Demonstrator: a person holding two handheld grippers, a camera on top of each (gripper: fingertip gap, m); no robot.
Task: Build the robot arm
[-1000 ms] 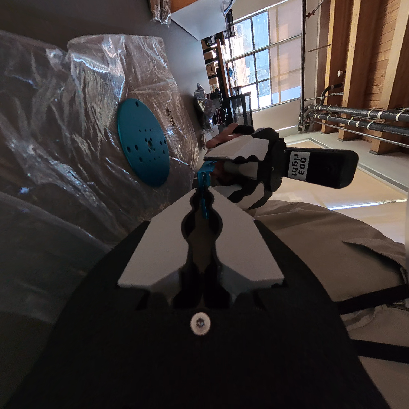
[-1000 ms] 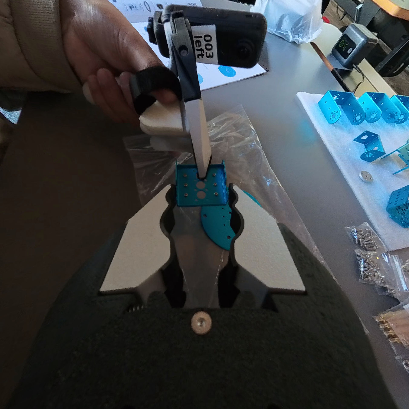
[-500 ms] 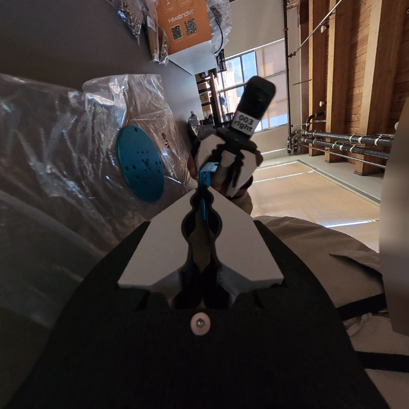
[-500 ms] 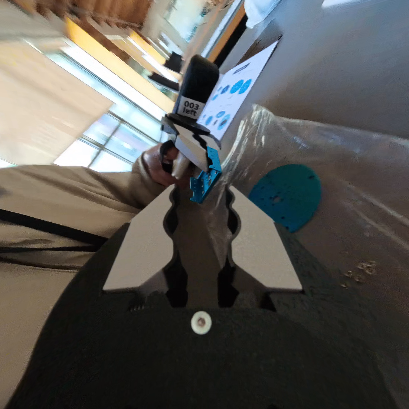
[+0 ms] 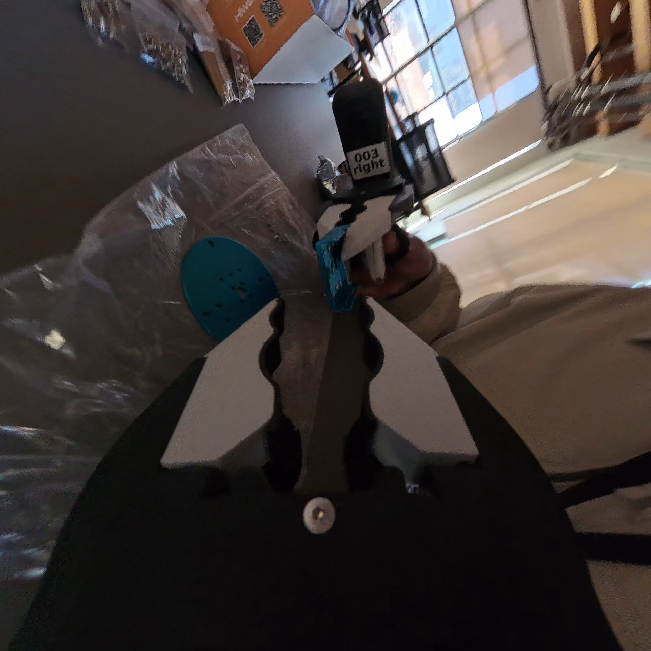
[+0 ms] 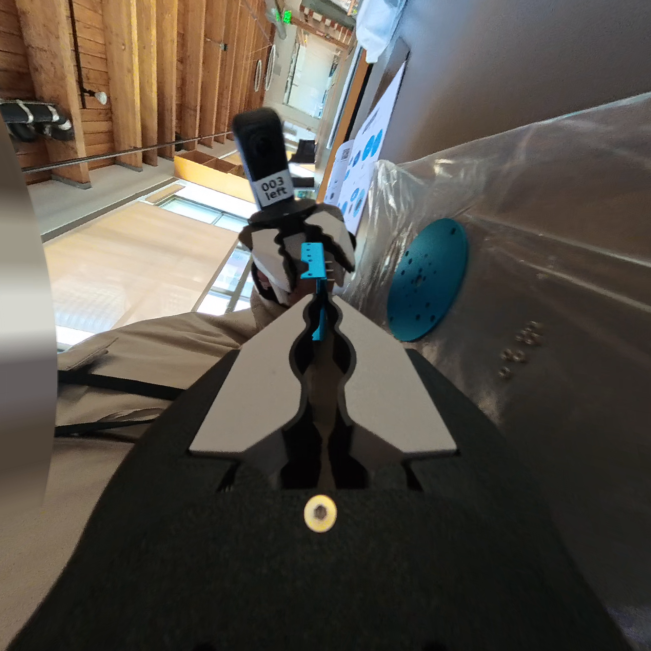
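A small blue U-shaped metal bracket [image 6: 312, 265] with rows of holes is held in the air. My right gripper [image 6: 320, 303] is shut on one thin flange of it. In the left wrist view the bracket [image 5: 335, 278] hangs from the right gripper [image 5: 352, 230], held by a hand [image 5: 400, 273]. My left gripper [image 5: 320, 307] is open, and the bracket's end lies just ahead of its right fingertip without being clamped. The left gripper also shows in the right wrist view [image 6: 299, 253], open behind the bracket.
A round blue perforated disc [image 5: 225, 285] lies in a clear plastic bag [image 5: 141, 281] on the grey table [image 5: 70, 141], also in the right wrist view [image 6: 428, 278]. Screw packets [image 5: 158, 42], an orange box [image 5: 267, 31] and a printed sheet [image 6: 366, 151] lie beyond. The grippers' ends are close to 4 centimetres from one another.
My left gripper has opened and let go of the bracket. My right gripper, open before, has shut on the bracket's flange. Both grippers have turned.
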